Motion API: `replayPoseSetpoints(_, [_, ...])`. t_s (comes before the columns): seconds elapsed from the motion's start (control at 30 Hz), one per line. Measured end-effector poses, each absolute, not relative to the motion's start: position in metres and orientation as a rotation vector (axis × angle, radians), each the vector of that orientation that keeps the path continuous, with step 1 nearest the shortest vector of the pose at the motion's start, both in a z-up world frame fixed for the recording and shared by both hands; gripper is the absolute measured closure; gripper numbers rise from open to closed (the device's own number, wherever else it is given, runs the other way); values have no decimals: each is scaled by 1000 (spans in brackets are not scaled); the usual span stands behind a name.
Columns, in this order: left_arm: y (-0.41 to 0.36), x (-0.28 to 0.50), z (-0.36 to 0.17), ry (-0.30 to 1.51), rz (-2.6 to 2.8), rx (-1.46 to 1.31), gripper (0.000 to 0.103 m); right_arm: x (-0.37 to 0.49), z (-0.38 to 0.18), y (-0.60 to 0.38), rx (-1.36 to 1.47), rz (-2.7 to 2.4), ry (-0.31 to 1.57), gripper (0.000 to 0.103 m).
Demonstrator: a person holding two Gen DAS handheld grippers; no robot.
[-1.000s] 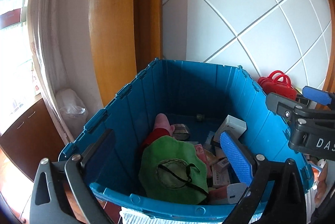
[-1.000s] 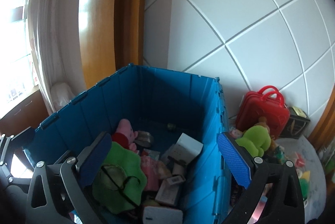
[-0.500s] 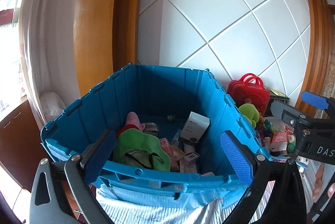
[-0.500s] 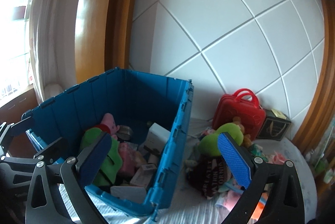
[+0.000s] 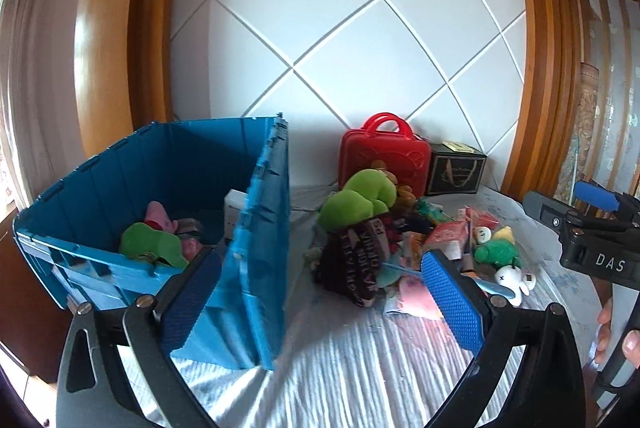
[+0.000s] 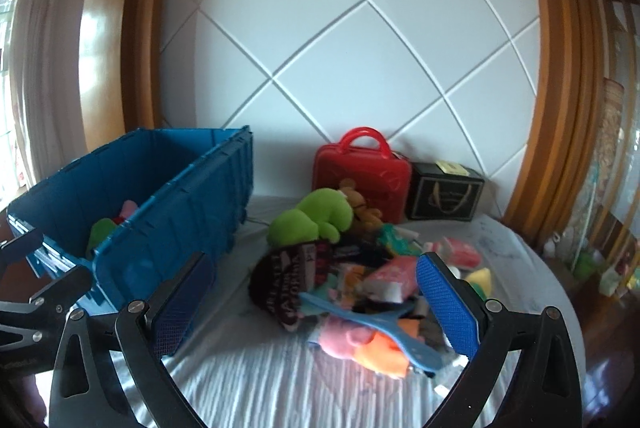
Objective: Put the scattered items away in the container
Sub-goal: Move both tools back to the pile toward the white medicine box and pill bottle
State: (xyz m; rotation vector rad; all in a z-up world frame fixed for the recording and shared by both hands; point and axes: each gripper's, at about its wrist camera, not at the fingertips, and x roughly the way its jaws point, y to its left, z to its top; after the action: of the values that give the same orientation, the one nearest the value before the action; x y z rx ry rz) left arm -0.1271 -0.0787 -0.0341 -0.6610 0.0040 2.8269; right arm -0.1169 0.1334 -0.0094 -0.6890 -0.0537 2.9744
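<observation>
White striped sheet point(image 6: 256, 380), bare strip nearest you. Scattered pile point(image 6: 360, 292) sits mid-sheet, just right of the blue crate point(image 5: 256, 268) at the left edge. Your left gripper point(image 5: 320, 304) and right gripper point(image 6: 316, 304) hover spread, empty.

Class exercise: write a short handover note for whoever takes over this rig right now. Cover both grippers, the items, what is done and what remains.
Left hand-held gripper: open, empty, facing the bin's near corner.
Right hand-held gripper: open, empty, aimed at the pile.
Blue bin on the white cover holds a green hat, a pink plush and a white box.
Left: green plush, dark printed cloth, blue hanger and small toys beside the bin. Red case and black box stand at the wall.
</observation>
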Motion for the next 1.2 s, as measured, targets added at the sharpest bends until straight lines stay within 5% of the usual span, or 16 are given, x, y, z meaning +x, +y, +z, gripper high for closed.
replayPoseSetpoints(0.47, [91,-70,-86,96,2737,-853,1,-51,-70,328,-853,2880,126,0])
replayPoseSetpoints(1.2, [216,-161,-194,183,2412,-1067,1,-104,-184,440,-1194,2576,252,0])
